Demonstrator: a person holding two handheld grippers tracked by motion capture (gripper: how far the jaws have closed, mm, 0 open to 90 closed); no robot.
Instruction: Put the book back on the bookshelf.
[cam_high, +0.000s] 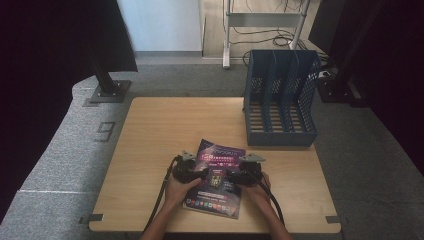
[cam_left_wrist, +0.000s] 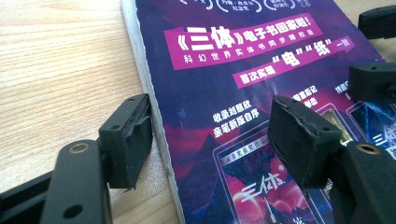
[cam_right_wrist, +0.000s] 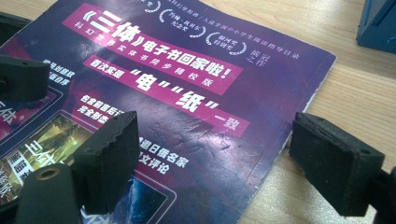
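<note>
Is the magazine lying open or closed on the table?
Closed: the magazine lies flat on the table, its purple cover facing up, page edges stacked.

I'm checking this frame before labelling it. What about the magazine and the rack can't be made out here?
- Magazine: in the high view, hands and both claws cover its middle and the small print is too small; in the left gripper view the frame edges cut off the cover.
- Magazine's near right corner: in the right gripper view, cut off by the bottom edge.
- Rack: in the right gripper view a mere corner shows, cut by the frame edge.
</note>
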